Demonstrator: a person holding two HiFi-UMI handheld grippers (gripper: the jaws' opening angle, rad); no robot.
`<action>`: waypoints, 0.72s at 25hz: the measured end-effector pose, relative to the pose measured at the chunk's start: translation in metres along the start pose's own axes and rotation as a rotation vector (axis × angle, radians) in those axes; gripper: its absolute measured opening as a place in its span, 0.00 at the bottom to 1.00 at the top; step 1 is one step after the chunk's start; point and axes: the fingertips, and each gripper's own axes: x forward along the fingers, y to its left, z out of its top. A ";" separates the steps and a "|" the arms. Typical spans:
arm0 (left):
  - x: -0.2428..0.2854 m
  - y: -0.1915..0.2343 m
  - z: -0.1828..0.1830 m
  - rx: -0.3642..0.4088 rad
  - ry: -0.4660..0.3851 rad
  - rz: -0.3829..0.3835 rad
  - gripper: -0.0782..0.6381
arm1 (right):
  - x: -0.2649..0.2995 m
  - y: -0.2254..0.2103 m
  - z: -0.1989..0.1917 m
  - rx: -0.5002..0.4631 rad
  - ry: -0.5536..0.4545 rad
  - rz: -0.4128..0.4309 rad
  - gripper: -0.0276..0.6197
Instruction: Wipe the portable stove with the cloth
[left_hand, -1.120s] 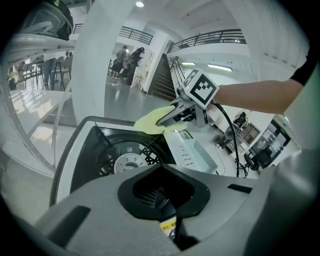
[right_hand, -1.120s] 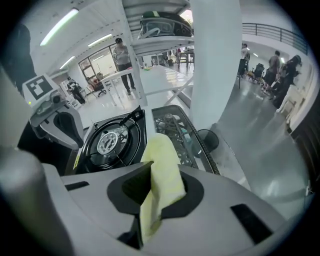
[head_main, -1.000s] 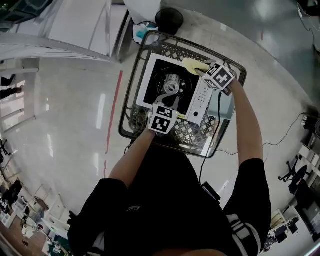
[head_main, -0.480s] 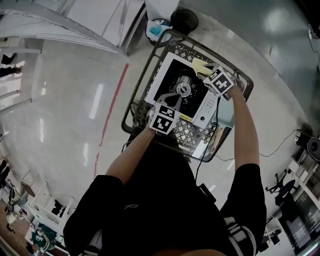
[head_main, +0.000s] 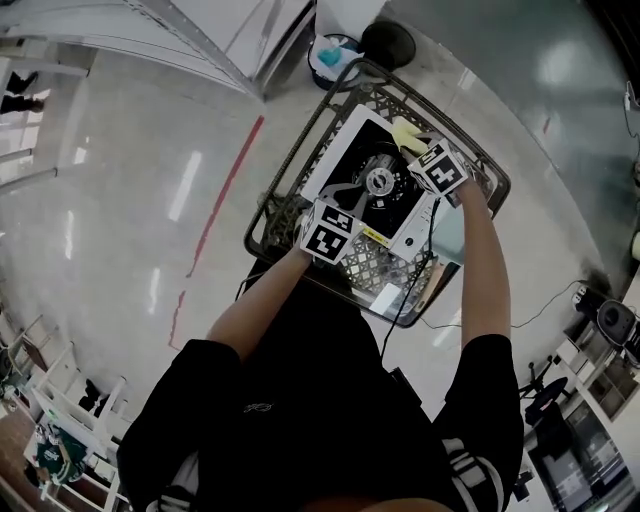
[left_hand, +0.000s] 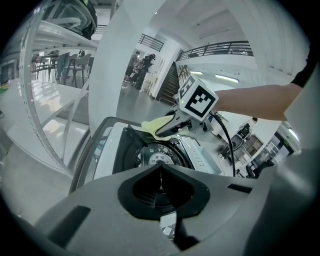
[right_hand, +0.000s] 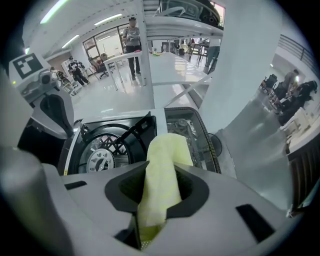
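The portable stove (head_main: 352, 163), white with a black burner well, lies in a wire cart (head_main: 268, 215). A pale yellow cloth (head_main: 406, 132) rests on the stove's far right corner. My right gripper (head_main: 420, 150) is shut on the cloth (right_hand: 164, 165); its jaws have just been closing with the cloth between them. The cloth hangs out past the jaws over the stove's edge, beside the burner (right_hand: 102, 159). My left gripper (head_main: 338, 210) is shut and empty at the stove's near edge. In the left gripper view its jaws (left_hand: 161, 171) meet in front of the burner (left_hand: 159, 158).
The cart's wire rim (left_hand: 82, 160) surrounds the stove closely. A black cable (head_main: 405, 300) runs from the right gripper over the cart's near side. A black round object (head_main: 388, 42) and a blue-topped bucket (head_main: 335, 55) stand beyond the cart. A red line (head_main: 225, 195) marks the floor.
The head view has swung, so the cart sits higher and further right. Both grippers have shifted a little over the stove, and the cloth looks more bunched at the far right corner.
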 end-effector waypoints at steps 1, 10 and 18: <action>-0.001 0.000 0.000 0.001 -0.003 -0.001 0.13 | 0.001 0.001 0.002 -0.005 0.004 0.000 0.16; -0.011 0.015 -0.004 -0.012 0.001 0.006 0.13 | 0.011 0.008 0.017 -0.023 -0.006 0.008 0.22; -0.020 0.027 -0.003 -0.028 -0.015 0.011 0.13 | 0.013 0.008 0.030 0.021 -0.009 0.035 0.26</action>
